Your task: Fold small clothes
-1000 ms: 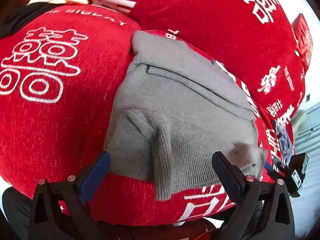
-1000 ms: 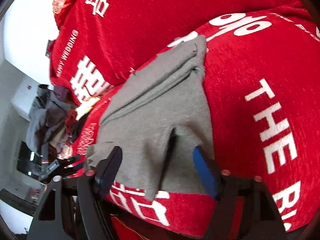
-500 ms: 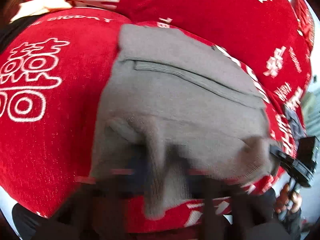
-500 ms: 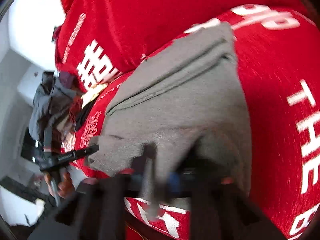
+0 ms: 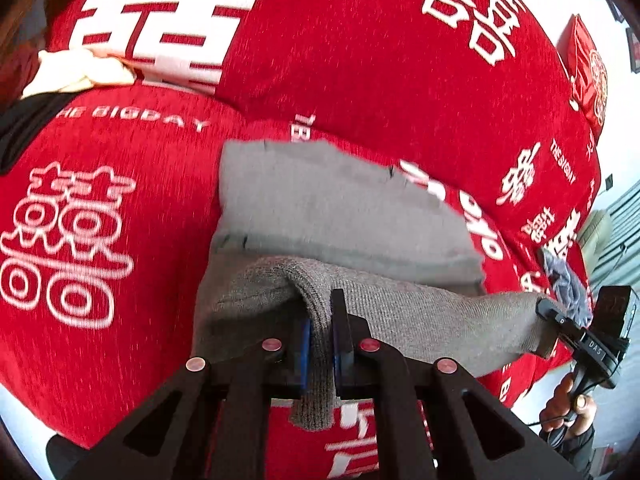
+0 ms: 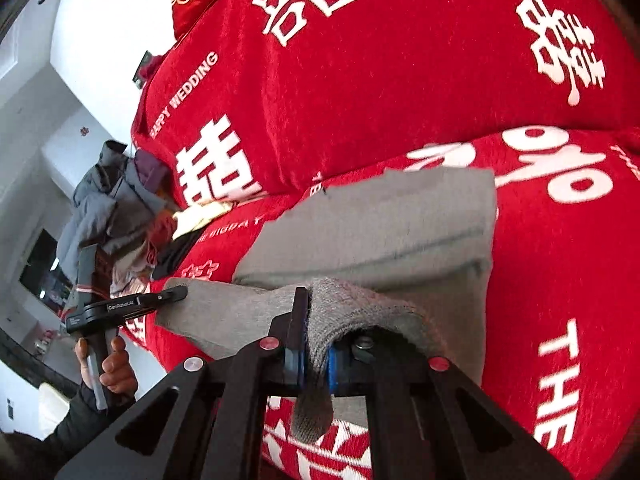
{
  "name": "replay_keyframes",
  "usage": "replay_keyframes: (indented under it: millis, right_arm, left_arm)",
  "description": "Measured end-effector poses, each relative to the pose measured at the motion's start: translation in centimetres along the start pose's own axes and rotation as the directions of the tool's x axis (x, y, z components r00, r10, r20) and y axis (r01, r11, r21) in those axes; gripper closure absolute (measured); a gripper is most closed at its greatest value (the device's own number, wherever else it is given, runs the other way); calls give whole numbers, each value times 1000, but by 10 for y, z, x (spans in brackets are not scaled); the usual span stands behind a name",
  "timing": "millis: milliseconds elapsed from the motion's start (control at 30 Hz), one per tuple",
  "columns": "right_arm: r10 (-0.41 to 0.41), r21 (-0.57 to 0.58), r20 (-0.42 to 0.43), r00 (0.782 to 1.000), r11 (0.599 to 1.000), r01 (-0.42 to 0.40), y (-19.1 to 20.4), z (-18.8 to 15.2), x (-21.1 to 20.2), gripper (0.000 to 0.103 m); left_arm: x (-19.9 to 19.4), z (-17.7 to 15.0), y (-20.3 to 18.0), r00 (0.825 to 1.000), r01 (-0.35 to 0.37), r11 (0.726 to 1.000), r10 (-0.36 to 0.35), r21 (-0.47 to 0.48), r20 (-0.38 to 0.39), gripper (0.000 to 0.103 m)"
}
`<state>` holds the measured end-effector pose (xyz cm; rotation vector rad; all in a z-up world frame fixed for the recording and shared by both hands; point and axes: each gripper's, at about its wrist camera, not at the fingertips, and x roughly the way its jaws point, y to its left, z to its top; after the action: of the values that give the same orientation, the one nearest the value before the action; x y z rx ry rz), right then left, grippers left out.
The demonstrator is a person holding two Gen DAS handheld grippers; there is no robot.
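A small grey knit garment (image 5: 328, 208) lies on a red sofa cover; it also shows in the right wrist view (image 6: 392, 224). My left gripper (image 5: 320, 344) is shut on the ribbed near edge at its left end and holds it lifted. My right gripper (image 6: 316, 344) is shut on the same ribbed edge at its right end. The edge (image 5: 432, 312) hangs stretched between the two grippers. The right gripper also shows in the left wrist view (image 5: 552, 312), and the left gripper in the right wrist view (image 6: 176, 294).
The red sofa cover (image 5: 380, 60) with white lettering covers the seat and backrest. A cream cloth (image 5: 76, 72) and a dark cloth (image 5: 24, 120) lie at the seat's left end. A pile of clothes (image 6: 112, 208) stands beyond the sofa's left end.
Both grippers went from open over the near edge to shut on it. They have lifted the ribbed edge up off the seat and drawn it taut between them.
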<state>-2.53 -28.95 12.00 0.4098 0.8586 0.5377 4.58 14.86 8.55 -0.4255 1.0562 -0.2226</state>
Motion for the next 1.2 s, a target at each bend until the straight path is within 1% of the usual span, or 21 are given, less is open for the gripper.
replay_keyframes:
  millis: [167, 300, 400, 467, 533, 633, 700, 733, 800, 867, 900, 933, 967, 1000, 1033, 1067, 1100, 1167, 1200]
  right_arm:
    - [-17, -5, 29, 999, 1000, 17, 3, 36, 6, 95]
    - [-25, -3, 57, 998, 1000, 25, 0, 74, 16, 95]
    - [-43, 19, 57, 997, 999, 42, -12, 105, 37, 95]
    - [-60, 41, 38, 998, 997, 58, -26, 122, 58, 95]
    - [-89, 74, -6, 996, 993, 90, -47, 134, 90, 95]
    - [-129, 97, -83, 988, 986, 137, -73, 137, 135, 95]
    - [-139, 132, -120, 983, 979, 155, -91, 136, 158, 95]
    - [-136, 150, -127, 983, 977, 154, -98, 135, 164, 92]
    - [-139, 213, -157, 978, 962, 171, -115, 136, 175, 91]
    - [-126, 280, -207, 970, 943, 182, -130, 135, 182, 86]
    - [-112, 308, -222, 969, 934, 178, -136, 135, 182, 82]
    - [-93, 336, -217, 972, 928, 164, -140, 134, 178, 79]
    - [-78, 355, -188, 979, 924, 141, -143, 135, 169, 75]
    - [-73, 362, -171, 983, 923, 132, -143, 135, 164, 61]
    - [-68, 370, -142, 988, 922, 116, -143, 136, 154, 40]
    - [-77, 368, -114, 991, 923, 113, -141, 136, 144, 28]
    - [-93, 361, -80, 992, 926, 116, -137, 136, 135, 17]
    - [-108, 325, -15, 994, 940, 107, -127, 131, 112, 17]
    - [-108, 308, -5, 994, 946, 104, -122, 128, 104, 17]
  left_arm:
    - [4, 32, -14, 999, -17, 1000, 17, 6, 45, 94]
    - [10, 68, -24, 997, -27, 1000, 25, 16, 79, 94]
    - [26, 96, -27, 996, -33, 999, 32, 11, 88, 94]
    - [44, 111, -25, 995, -56, 998, 55, 10, 89, 94]
    - [71, 121, -18, 995, -73, 997, 73, -5, 63, 94]
    - [116, 129, -3, 996, -86, 996, 86, -37, -5, 94]
    - [142, 133, 5, 994, -106, 993, 104, -50, -41, 94]
    - [153, 135, 10, 992, -115, 992, 111, -61, -53, 94]
    - [170, 139, 19, 990, -105, 991, 96, -88, -100, 94]
    - [178, 141, 29, 988, -74, 991, 58, -107, -143, 94]
    - [179, 142, 35, 987, -44, 991, 24, -125, -159, 94]
    - [177, 142, 41, 986, -8, 989, -17, -147, -168, 94]
    - [175, 142, 47, 984, 28, 985, -58, -173, -171, 94]
    - [171, 141, 54, 979, 68, 976, -105, -206, -172, 94]
    - [168, 140, 61, 974, 104, 965, -148, -242, -171, 94]
    - [164, 139, 66, 971, 124, 956, -172, -267, -166, 94]
    - [158, 136, 69, 974, 118, 954, -165, -275, -156, 94]
    - [144, 132, 70, 981, 66, 964, -109, -257, -159, 94]
    - [136, 129, 68, 983, 69, 966, -108, -247, -149, 94]
